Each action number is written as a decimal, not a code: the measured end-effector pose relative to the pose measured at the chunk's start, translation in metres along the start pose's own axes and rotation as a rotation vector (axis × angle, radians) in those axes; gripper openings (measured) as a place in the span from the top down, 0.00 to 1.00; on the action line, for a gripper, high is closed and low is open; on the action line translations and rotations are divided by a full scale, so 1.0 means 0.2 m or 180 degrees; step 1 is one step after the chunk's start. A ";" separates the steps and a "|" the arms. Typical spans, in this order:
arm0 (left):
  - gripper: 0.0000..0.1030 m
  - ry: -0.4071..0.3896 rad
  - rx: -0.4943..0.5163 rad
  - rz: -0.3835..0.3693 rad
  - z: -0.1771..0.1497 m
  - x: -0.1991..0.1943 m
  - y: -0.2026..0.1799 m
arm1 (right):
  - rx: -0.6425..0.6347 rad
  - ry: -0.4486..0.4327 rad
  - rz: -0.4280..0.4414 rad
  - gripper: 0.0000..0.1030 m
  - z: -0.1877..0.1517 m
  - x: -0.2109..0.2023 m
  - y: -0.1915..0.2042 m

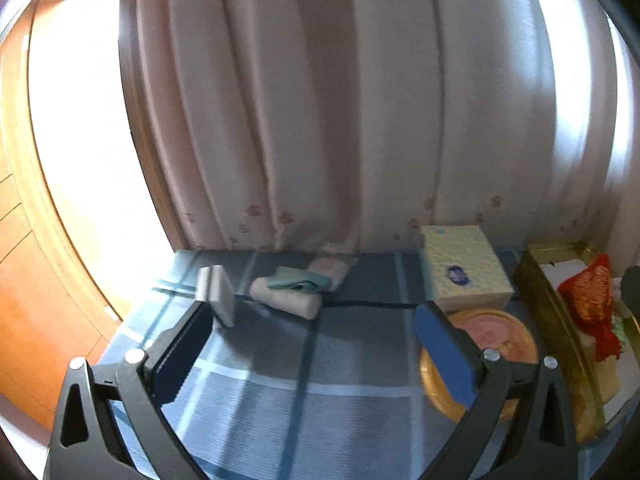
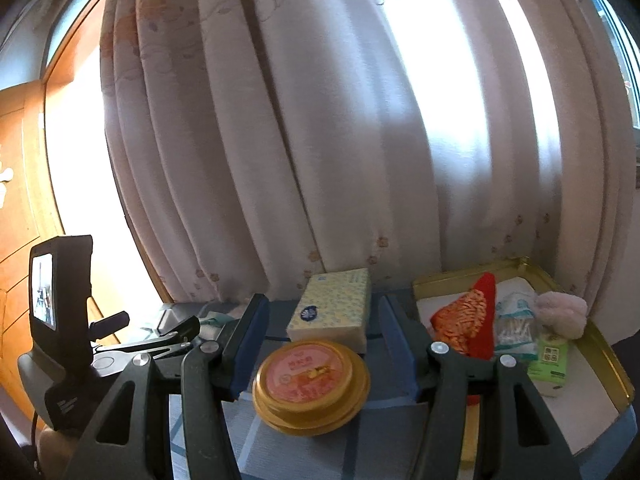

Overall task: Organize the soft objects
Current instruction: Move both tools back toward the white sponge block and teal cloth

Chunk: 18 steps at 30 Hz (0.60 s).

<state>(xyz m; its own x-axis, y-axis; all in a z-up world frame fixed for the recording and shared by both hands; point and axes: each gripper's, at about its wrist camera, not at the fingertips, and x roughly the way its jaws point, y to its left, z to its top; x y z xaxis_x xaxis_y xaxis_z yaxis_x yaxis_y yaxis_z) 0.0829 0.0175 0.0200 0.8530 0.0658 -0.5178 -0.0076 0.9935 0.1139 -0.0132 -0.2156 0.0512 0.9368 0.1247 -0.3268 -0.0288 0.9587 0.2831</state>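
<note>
My left gripper (image 1: 320, 316) is open and empty above the blue plaid tablecloth (image 1: 280, 360). Beyond it lie a rolled white towel with a green cloth (image 1: 288, 290) on it, a white sponge block (image 1: 218, 294) and a clear wrapped packet (image 1: 332, 268). My right gripper (image 2: 320, 312) is open and empty, its fingers on either side of a round yellow tin (image 2: 312, 384). A gold tray (image 2: 600, 360) at the right holds a red embroidered pouch (image 2: 468, 316), a clear plastic packet (image 2: 516, 324), a pink fluffy item (image 2: 560, 314) and a green packet (image 2: 550, 358).
A yellow tissue box (image 2: 332, 310) stands behind the tin and also shows in the left wrist view (image 1: 464, 268). A pale curtain (image 1: 340, 120) hangs along the table's far edge. A wooden door (image 1: 24, 260) is at the left. The left gripper's body (image 2: 60, 320) is at the right wrist view's left.
</note>
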 end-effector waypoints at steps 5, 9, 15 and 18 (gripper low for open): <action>0.01 0.0069 -0.0069 0.0129 -0.01 0.05 0.11 | -0.0023 0.0040 0.0096 0.42 -0.02 0.06 0.06; 0.00 0.0138 -0.0141 0.0216 -0.01 0.10 0.20 | -0.0037 0.0108 0.0206 0.42 -0.03 0.13 0.13; 0.01 0.0282 -0.0182 0.0346 -0.02 0.20 0.31 | -0.0119 0.0136 0.0333 0.42 -0.04 0.22 0.26; 0.01 0.0323 -0.0158 0.0442 -0.01 0.24 0.35 | -0.0181 0.0133 0.0369 0.42 -0.04 0.25 0.33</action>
<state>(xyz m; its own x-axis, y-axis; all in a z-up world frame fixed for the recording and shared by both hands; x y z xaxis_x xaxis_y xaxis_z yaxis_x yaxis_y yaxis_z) 0.1220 0.0910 0.0010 0.7850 0.2093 -0.5831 -0.1496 0.9774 0.1494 0.0290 -0.1450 0.0462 0.9108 0.2448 -0.3323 -0.1568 0.9500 0.2700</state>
